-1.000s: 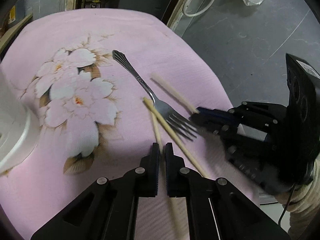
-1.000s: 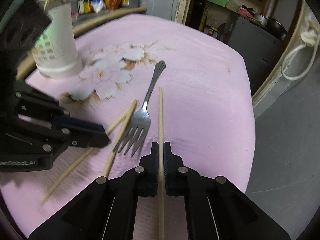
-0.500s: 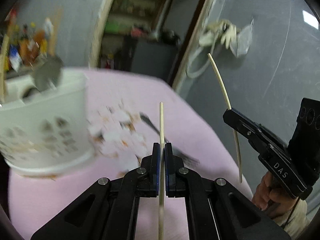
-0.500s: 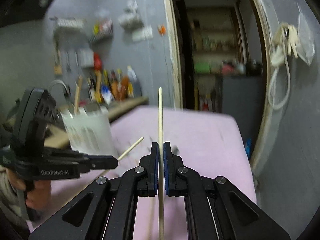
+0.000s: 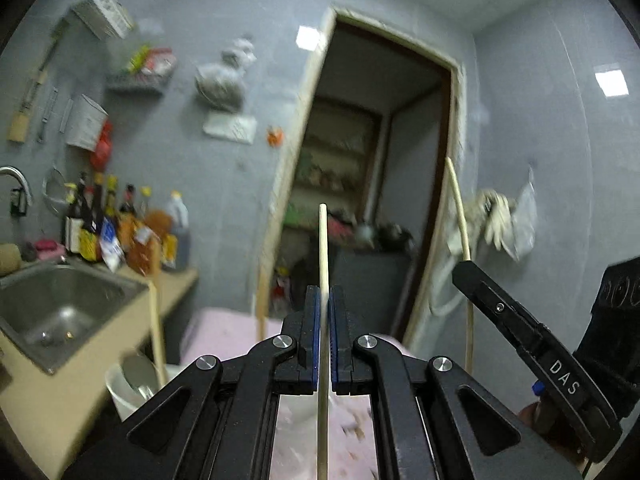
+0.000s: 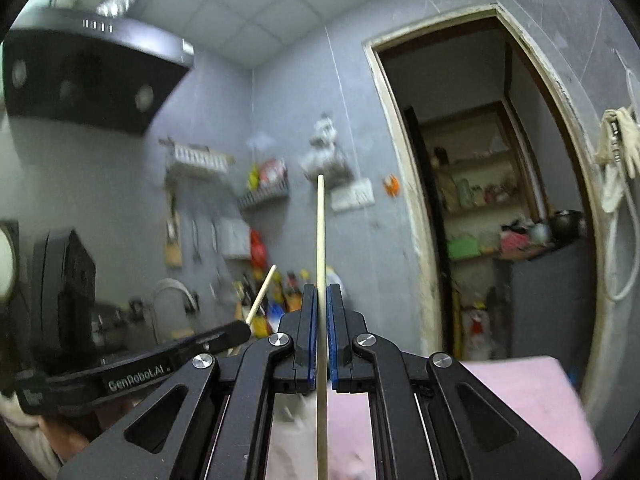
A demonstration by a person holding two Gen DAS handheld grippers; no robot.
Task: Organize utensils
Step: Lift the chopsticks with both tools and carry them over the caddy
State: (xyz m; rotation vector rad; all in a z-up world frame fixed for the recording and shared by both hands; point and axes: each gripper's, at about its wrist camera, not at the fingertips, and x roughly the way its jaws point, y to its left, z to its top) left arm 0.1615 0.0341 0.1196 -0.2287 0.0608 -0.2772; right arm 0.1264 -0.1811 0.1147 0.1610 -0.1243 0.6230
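Both grippers had swung up from the pink cloth (image 6: 520,392) to point level — the left gripper (image 5: 325,312) pinching one chopstick (image 5: 323,248), the right gripper (image 6: 319,312) pinching another chopstick (image 6: 320,232); both lifted clear, likely bound for the white holder (image 5: 120,392) near left

Open air lies ahead of both raised grippers toward the grey wall (image 5: 208,92) and the doorway (image 5: 372,184). Low on the left, the white utensil holder (image 5: 128,388) stands beside the counter's edge, with the sink (image 5: 60,312) and bottles (image 5: 120,232) crowding that side.
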